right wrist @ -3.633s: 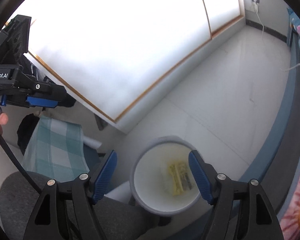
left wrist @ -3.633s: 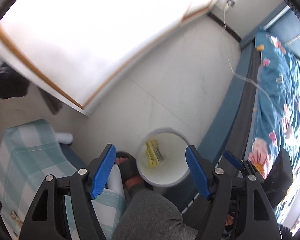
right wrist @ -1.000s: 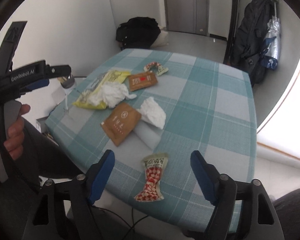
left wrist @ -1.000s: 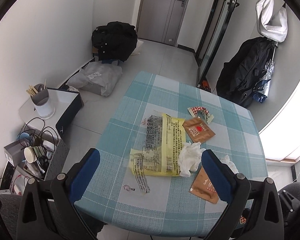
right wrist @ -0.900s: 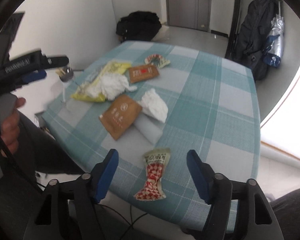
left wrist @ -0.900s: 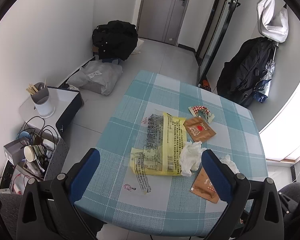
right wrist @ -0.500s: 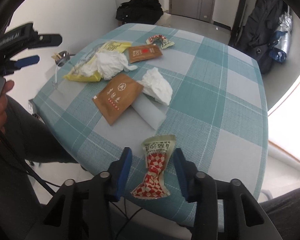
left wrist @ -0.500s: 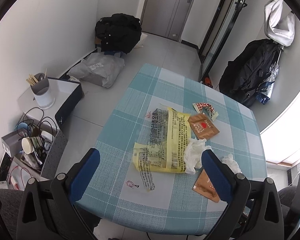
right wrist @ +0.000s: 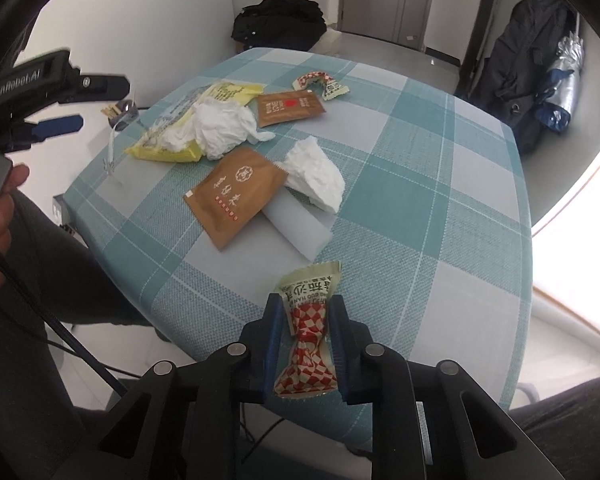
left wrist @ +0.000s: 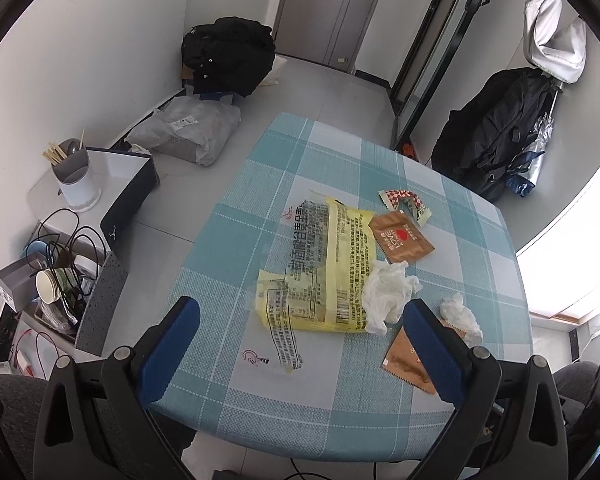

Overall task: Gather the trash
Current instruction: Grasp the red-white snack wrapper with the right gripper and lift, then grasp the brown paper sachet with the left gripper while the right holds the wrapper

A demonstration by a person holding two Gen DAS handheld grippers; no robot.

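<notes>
**Right tool closed on the near wrapper**

Narrowed the right tool (right wrist: pixel 306 312) from a wide spread a second ago to a tight pinch, with both blue pads set against the twisted waist of the red-checked wrapper (right wrist: pixel 306 344). Caught that wrapper where it lay, at the near edge of the worktop (right wrist: pixel 420 160) and not yet lifted, to judge by how flat it sat on the cloth. Swung both cameras off the bin seen a few seconds back and onto the litter, so read as the start of a fresh pick rather than a drop.

Kept the left tool (left wrist: pixel 300 308) spread wide and empty, held above the near side of the worktop over the yellow bag (left wrist: pixel 332 268) and the crumpled tissue (left wrist: pixel 388 292) lying on that bag's edge.

Left untouched for now: the brown sachet (right wrist: pixel 236 196), the second tissue (right wrist: pixel 316 176) just beside it, the red-printed sachet (left wrist: pixel 400 236) and the far checked wrapper (left wrist: pixel 404 204).

Meant one piece secured and most of the trash still to clear — next, probably, a lift and a carry back to the bin, out of sight in both views.
</notes>
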